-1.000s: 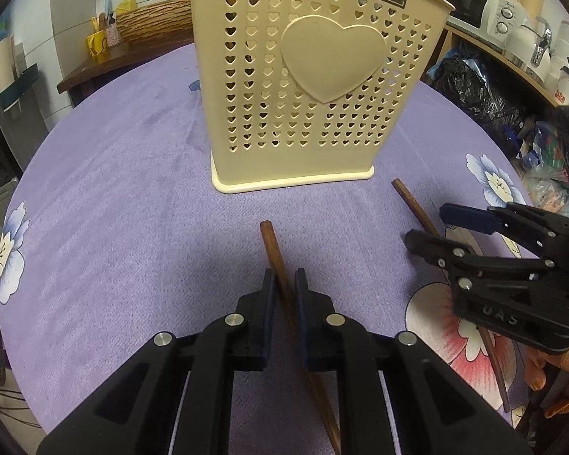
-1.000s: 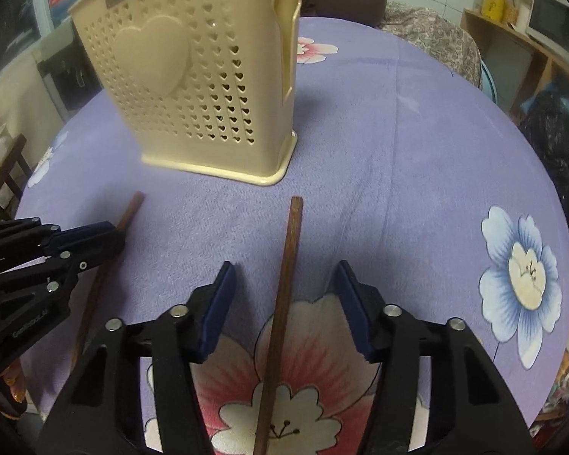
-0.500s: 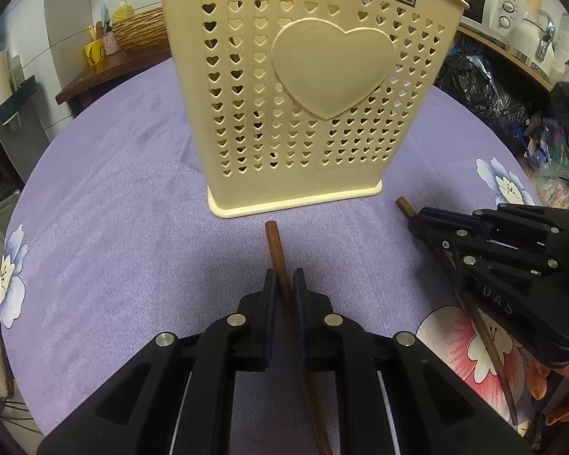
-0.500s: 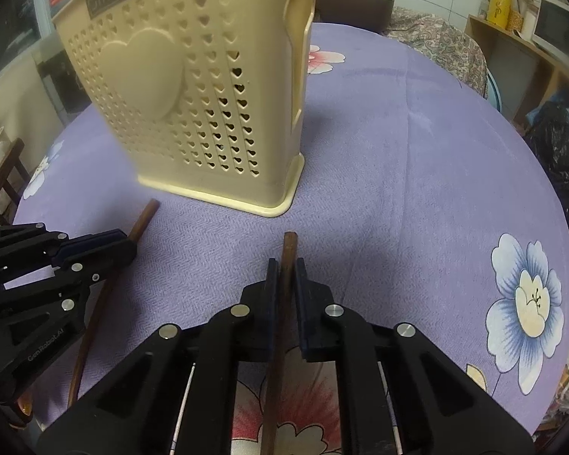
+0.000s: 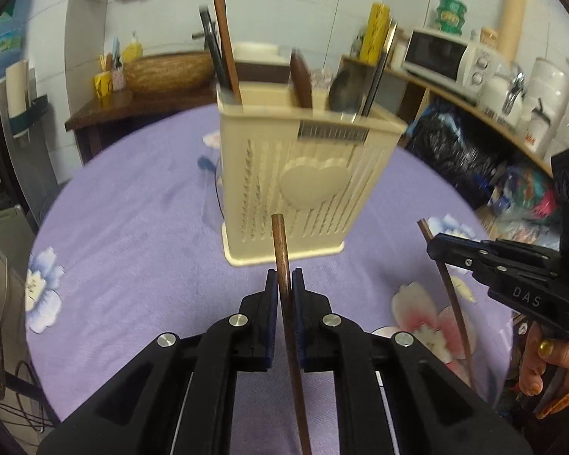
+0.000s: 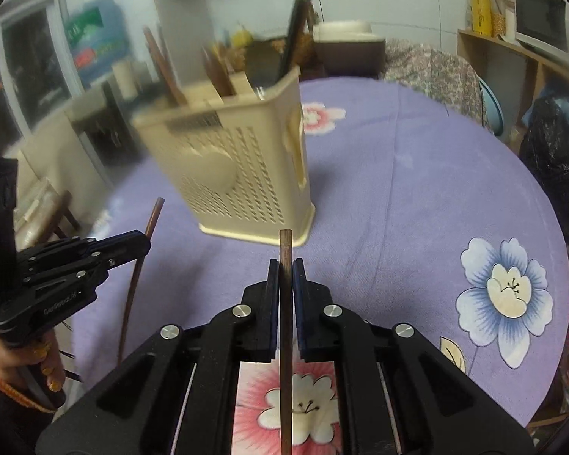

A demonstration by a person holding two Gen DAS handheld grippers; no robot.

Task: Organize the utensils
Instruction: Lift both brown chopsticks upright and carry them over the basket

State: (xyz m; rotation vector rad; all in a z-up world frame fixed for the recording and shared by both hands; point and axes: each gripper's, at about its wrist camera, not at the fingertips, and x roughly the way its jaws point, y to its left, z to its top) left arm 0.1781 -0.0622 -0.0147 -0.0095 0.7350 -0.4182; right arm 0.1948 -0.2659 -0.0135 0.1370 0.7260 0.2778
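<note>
We see the left hand-held gripper (image 5: 284, 284) clamped on a brown chopstick (image 5: 282, 250) whose tip juts past its jaws toward the cream utensil holder (image 5: 303, 185) on the purple worktop (image 5: 132, 227). The right hand-held gripper (image 6: 285, 276) pinches a second chopstick (image 6: 285, 250) the same way, beside the left one, the holder just ahead.

The utensil holder (image 5: 307, 185) stands on the tabletop (image 5: 132, 250), utensils (image 5: 301, 81) upright inside it. Before the holder, the left tongs (image 5: 283, 284) and, rightward, the right tongs (image 6: 285, 273) each carry a chopstick (image 5: 284, 265).
</note>
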